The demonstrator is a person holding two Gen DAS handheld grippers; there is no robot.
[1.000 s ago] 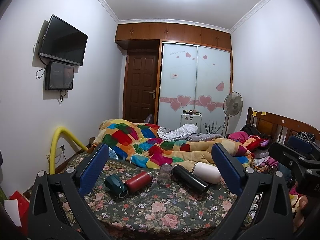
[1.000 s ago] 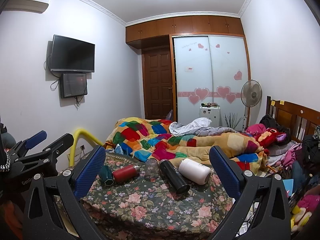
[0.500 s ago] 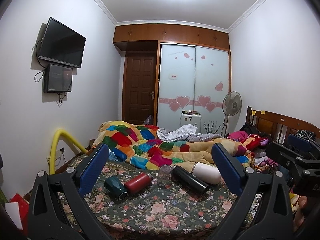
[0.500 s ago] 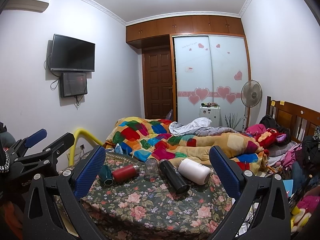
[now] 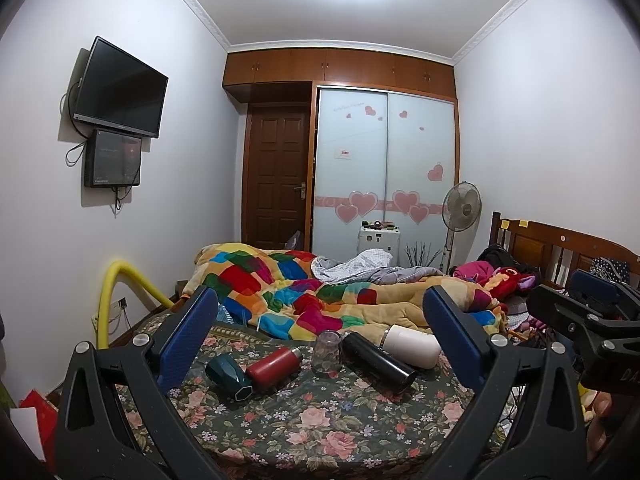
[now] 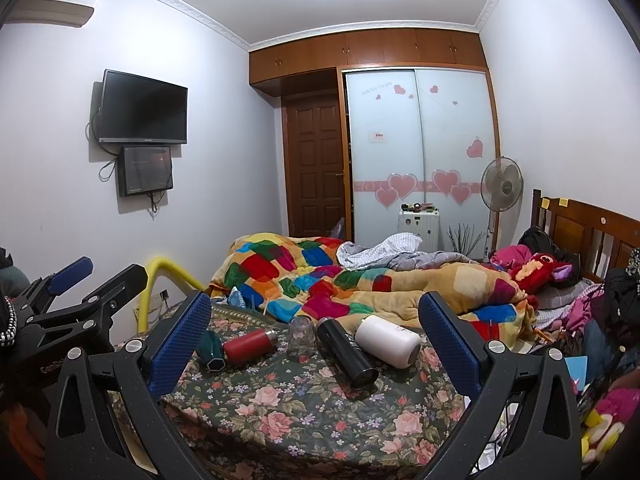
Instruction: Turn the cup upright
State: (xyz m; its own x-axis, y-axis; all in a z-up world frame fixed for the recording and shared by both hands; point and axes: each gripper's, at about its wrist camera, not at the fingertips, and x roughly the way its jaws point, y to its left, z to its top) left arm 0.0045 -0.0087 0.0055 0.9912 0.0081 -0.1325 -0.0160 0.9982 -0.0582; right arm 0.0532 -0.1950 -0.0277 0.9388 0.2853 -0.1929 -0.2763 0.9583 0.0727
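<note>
Partly hidden behind left tool [image 6: 60, 280] finger: green cup [image 6: 211, 350]

Side-by-side wrist views over floral table [image 5: 320, 420]

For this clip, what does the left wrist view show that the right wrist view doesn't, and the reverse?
Only the left wrist view shows the right gripper at its right edge. Only the right wrist view shows the left gripper at its left edge, and the wall air conditioner more fully. Both share the floral table, the teal cup, red flask, clear glass, black flask and white bottle; both grippers open, holding nothing.
</note>
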